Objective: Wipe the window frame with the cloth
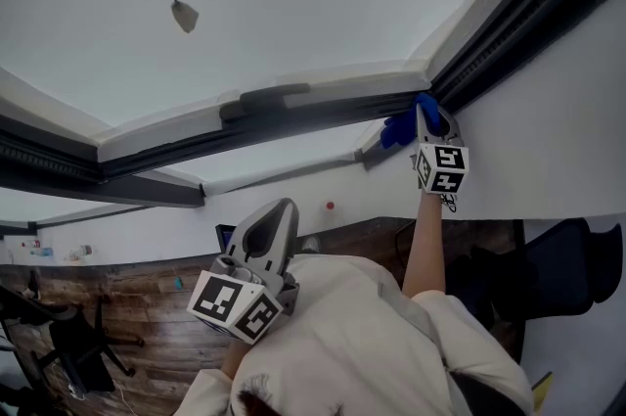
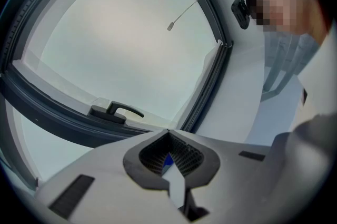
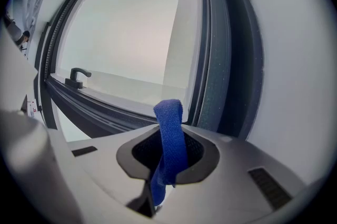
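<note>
The blue cloth (image 1: 398, 127) is pinched in the clenched right tool (image 1: 430, 118) and held up at the window frame (image 1: 323, 107) corner, upper right of the head view. The left tool (image 1: 277, 220), closed on nothing, is held low. Only a narrow strip appears gripped, so the cloth could be dragged free by friction along the frame.

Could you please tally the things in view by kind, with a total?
Hand-held grippers: 2, the left hand-held gripper and the right hand-held gripper
Blue cloth: 1
Window handle: 1
Hanging cord: 1
Total: 5
</note>
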### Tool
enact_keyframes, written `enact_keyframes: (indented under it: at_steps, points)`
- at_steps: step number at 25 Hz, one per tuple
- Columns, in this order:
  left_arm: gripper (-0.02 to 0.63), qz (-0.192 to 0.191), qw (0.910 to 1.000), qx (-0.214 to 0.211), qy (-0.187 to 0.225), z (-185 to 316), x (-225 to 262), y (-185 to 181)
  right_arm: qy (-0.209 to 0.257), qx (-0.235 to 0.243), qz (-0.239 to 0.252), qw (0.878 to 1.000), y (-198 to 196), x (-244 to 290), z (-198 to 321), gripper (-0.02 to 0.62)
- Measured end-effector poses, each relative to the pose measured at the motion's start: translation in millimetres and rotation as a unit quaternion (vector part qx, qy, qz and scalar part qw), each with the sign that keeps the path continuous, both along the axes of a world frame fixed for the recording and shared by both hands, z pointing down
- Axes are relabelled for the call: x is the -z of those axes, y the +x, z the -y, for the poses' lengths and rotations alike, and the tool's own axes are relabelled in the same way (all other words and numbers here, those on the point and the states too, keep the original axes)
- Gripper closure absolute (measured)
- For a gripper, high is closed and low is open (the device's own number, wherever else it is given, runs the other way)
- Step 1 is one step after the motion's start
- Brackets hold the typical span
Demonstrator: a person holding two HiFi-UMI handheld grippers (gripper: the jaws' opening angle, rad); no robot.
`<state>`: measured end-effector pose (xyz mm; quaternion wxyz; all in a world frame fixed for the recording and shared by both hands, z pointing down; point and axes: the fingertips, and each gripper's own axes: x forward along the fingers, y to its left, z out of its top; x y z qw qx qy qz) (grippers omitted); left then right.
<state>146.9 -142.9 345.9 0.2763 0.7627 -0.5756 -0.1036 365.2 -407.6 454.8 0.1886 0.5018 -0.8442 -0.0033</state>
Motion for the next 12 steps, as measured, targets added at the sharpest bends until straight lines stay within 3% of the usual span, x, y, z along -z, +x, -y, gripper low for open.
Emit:
enact_keyframes:
  at_steps: [6,12]
  points:
    - [0.601,0.003,1.0000,0.005,0.001,-8.3,0.8,-8.0,0.002,-0.022,-0.012,1.000,7.0,-0.4,3.2,0.541]
    - [0.601,0.006,0.9999,0.012,-0.007,-20.8,-1.3,-15.8,-0.015,0.000,0.037,0.999,6.0,-2.0,2.5,0.543]
